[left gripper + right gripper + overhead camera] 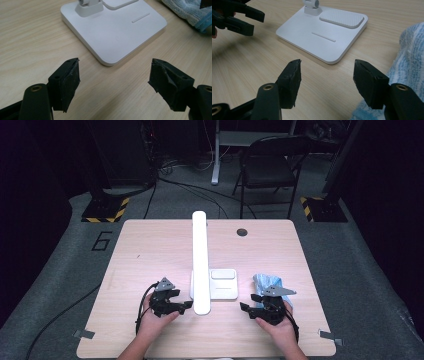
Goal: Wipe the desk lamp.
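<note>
Lamp [200, 265] stands mid-tabletop [150, 245], cloth [266, 282] beside its base. Left gripper [186, 304] and right gripper [245, 307] flank the base, jaws spread and empty, seemingly ready to grab.

lamp [200, 265]: plain white, base and arm alike; a ribbed white pad on the base
cloth [266, 282]: light blue with paler stripes, just right of the lamp
table [150, 250]: pale wood grain under the lamp
left gripper [170, 306]: black with a grey plate
right gripper [256, 307]: black with a grey plate
floor blocks [106, 210]: black with yellow-black stripes, beyond the lamp
</note>
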`<state>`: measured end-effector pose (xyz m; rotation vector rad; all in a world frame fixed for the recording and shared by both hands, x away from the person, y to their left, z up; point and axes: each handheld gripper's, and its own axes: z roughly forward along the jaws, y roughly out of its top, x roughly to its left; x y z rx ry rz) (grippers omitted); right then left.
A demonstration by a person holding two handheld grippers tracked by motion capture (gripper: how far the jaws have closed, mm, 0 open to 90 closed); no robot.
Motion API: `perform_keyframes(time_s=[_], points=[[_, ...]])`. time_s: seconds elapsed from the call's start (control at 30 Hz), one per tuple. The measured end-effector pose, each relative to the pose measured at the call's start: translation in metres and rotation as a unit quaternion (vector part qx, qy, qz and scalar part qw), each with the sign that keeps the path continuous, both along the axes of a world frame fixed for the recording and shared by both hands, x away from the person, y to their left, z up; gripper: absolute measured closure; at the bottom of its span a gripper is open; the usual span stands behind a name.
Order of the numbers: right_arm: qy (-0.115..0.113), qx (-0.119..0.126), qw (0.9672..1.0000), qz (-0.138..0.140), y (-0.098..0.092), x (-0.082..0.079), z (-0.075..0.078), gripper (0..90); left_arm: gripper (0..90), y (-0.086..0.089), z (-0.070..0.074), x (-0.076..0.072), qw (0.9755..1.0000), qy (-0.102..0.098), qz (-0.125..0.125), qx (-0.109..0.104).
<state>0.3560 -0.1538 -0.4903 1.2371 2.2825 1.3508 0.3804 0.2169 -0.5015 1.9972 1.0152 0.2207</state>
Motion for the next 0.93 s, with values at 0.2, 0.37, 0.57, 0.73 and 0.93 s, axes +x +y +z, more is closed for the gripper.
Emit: perform_keyframes(time_s=[0.2,0.37,0.57,0.73,0.93], points=[[0.007,0.002,1.0,0.002,0.001,0.001,-0.006,38.9,24.1,0.014,-0.001,0.001,0.9999,-0.005,0.014,0.001],[0.009,-0.009,0.9998,0.017,0.008,0.001,-0.012,38.9,24.3,0.019,-0.004,0.003,0.9997,-0.002,0.025,-0.003],[0.009,-0.015,0.9996,0.023,0.015,0.0,-0.019,38.9,24.3,0.022,-0.007,0.006,0.9996,0.0,0.027,0.0],[0.006,-0.024,0.9995,0.022,0.019,0.001,-0.024,39.0,24.3,0.024,-0.009,0.008,0.9995,-0.002,0.032,0.001],[0.002,-0.023,0.9992,0.033,0.022,0.001,-0.026,38.4,24.2,0.025,-0.01,0.009,0.9993,-0.001,0.038,-0.004]])
